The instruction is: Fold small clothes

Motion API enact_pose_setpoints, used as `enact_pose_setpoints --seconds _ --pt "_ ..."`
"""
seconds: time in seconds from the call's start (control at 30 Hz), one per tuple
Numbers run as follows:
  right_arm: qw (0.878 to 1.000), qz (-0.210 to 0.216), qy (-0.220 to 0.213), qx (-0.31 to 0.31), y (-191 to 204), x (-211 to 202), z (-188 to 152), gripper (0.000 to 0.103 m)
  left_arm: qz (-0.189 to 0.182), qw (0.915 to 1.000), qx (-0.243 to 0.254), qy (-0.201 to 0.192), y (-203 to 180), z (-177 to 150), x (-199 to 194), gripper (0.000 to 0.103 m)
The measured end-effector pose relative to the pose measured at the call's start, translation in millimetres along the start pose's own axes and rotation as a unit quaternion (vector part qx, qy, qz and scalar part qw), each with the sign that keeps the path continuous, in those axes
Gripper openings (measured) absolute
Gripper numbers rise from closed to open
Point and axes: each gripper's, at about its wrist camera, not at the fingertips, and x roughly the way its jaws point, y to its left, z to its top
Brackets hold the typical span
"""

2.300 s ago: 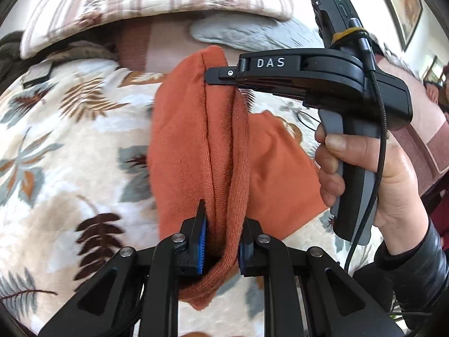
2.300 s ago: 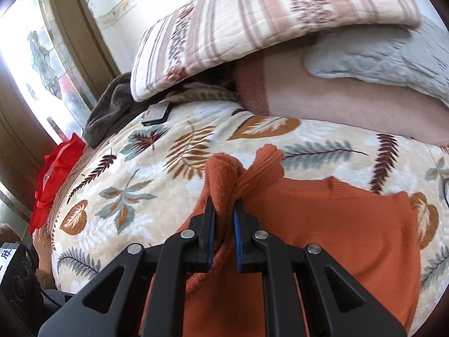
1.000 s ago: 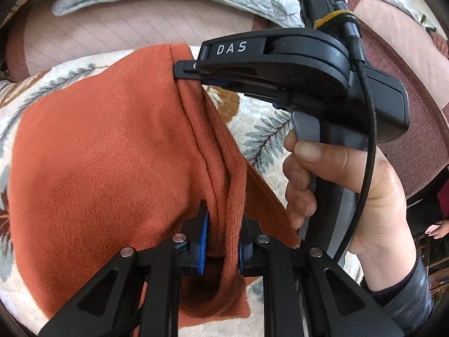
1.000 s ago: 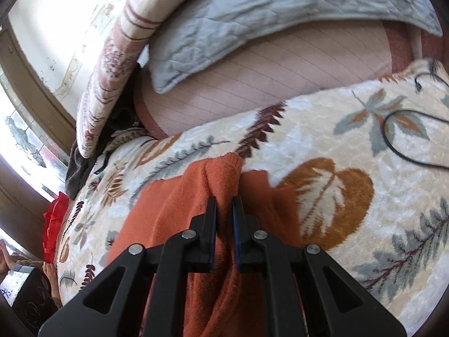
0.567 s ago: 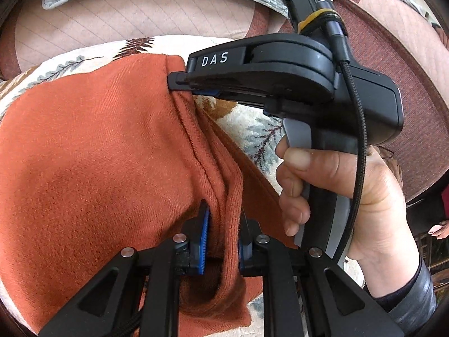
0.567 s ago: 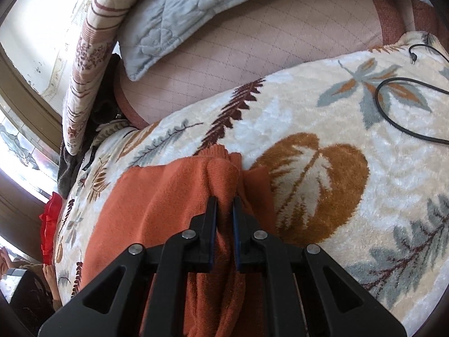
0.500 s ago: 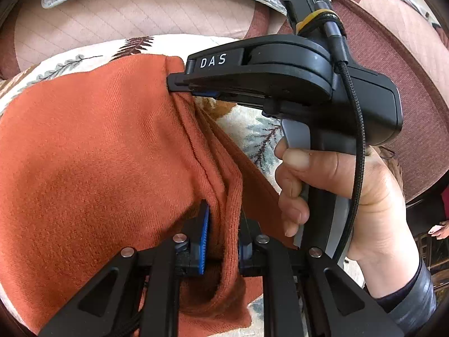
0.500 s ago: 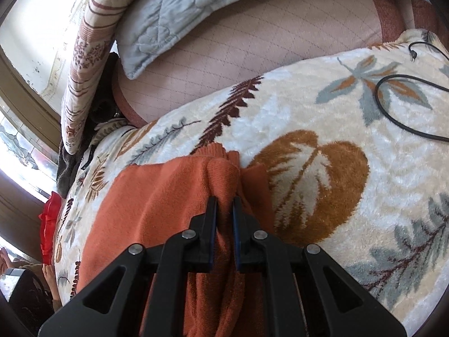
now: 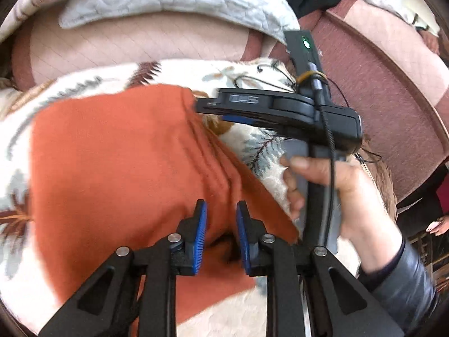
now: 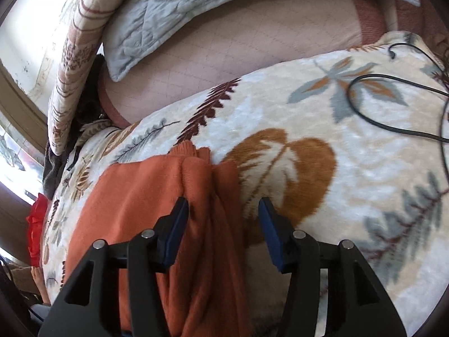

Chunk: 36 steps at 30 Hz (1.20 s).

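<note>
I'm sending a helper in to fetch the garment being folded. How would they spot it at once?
Look at the cream leaf-print blanket spread below the pillows. On it lies the orange knit garment, folded, its layered edge between the right hand-held gripper fingers. It is the only plain orange piece there.

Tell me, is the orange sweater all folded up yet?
Partly. The orange knitted sweater lies doubled over on the leaf-patterned blanket, so one fold looks done. The right gripper has just been opening, its pads off the edge; the left gripper has been opening too, cloth between its pads. More folds probably remain.
</note>
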Motion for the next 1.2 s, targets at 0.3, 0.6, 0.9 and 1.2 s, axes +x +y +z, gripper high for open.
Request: enact_pose_setpoints --seconds 0.3,0.6,0.9,1.2 --pt "1.0 0.016 0.007 -0.002 21 -62 -23 0.053 0.091 0.9958 0.008 0.003 40 -51 -60 0.03" --pt "0.996 -0.011 0.092 -0.01 39 -73 -101 0.053 0.092 0.9956 -0.008 0.021 80 -98 -75 0.044" --pt "0.994 -0.015 0.106 -0.012 41 -54 -111 0.014 0.073 0.9956 -0.049 0.032 78 -89 -40 0.041" --pt "0.995 -0.068 0.058 -0.043 33 -89 -108 0.012 0.095 0.9937 -0.049 0.035 66 -78 -31 0.044"
